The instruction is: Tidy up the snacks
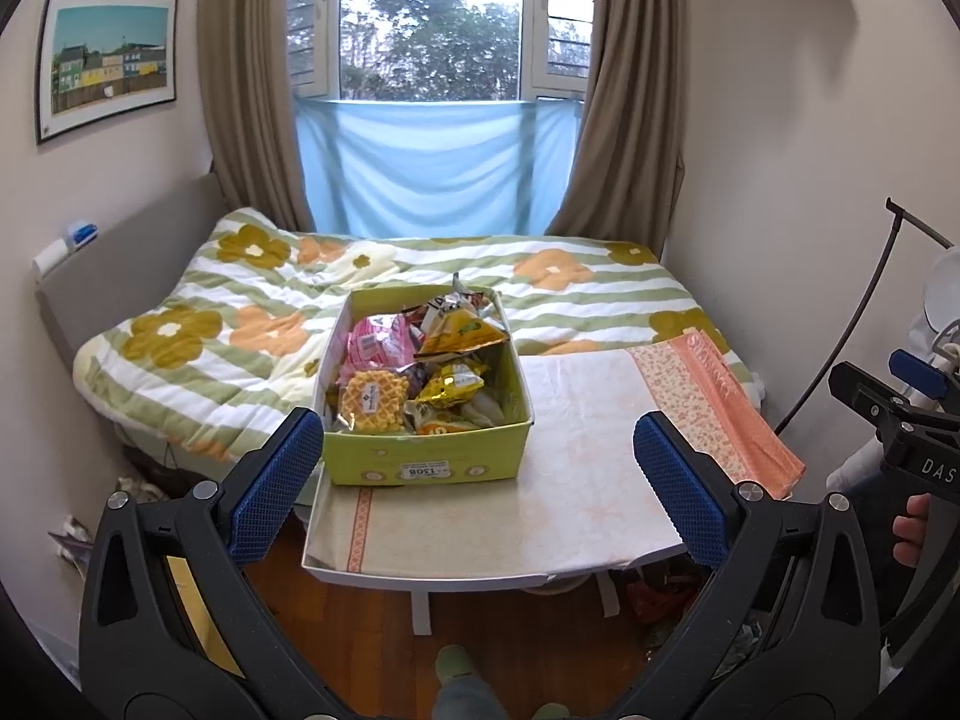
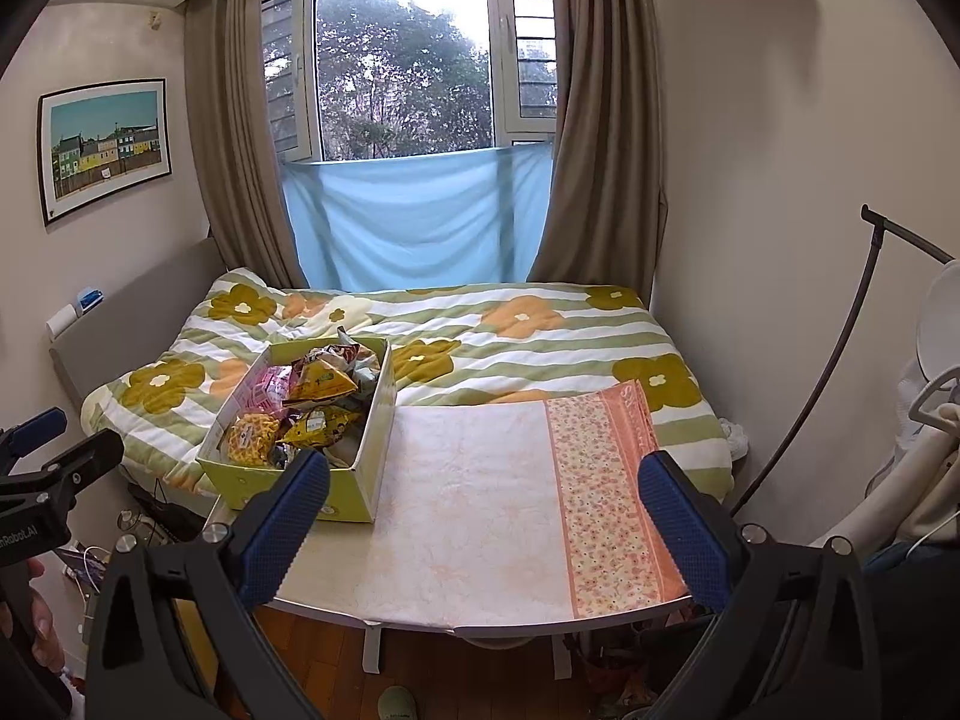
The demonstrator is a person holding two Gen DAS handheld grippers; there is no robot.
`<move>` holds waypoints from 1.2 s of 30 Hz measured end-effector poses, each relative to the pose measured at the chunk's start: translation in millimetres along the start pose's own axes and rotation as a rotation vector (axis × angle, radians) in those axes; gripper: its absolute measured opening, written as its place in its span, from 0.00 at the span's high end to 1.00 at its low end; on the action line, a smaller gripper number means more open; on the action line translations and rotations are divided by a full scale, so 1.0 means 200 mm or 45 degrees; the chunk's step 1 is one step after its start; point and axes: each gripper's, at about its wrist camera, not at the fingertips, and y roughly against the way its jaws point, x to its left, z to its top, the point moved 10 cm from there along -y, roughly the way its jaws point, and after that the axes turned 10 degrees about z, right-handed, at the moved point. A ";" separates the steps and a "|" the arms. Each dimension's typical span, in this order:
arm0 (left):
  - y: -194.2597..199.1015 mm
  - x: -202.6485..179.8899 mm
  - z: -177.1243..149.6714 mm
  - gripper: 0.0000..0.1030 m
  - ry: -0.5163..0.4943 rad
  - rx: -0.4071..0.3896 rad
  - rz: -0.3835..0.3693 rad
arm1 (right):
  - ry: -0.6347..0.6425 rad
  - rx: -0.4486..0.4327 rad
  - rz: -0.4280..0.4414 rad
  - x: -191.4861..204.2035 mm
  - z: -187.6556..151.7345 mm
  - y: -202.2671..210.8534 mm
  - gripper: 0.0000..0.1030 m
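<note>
Left gripper and right gripper: fingers apart, empty, held back from the bench's near edge. Snacks all piled loose in the green box at the bench's left edge, against the bed. Cloth on the bench bare. Fits either unsorted stock or snacks already gathered; stage undetermined.

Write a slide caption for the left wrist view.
Open left tongs face a green box of snack packets on the table.
</note>
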 end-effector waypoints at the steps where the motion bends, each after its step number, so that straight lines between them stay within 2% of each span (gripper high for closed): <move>1: 0.00 0.00 0.00 0.00 -0.001 -0.002 0.002 | 0.000 -0.001 0.002 0.00 0.00 0.00 0.01; 19: -0.01 0.01 0.02 0.00 0.004 -0.012 0.014 | 0.001 -0.001 -0.021 0.02 0.03 0.00 0.01; 24: -0.05 0.01 0.01 0.00 0.007 0.016 0.009 | 0.002 -0.001 -0.021 0.02 0.02 0.00 0.01; 29: -0.09 0.03 0.00 0.00 0.005 0.015 0.064 | 0.001 0.010 -0.019 0.02 0.03 -0.02 0.01; 36: -0.14 0.04 0.00 0.00 0.034 0.033 0.052 | -0.010 0.022 -0.013 0.01 0.05 -0.07 0.01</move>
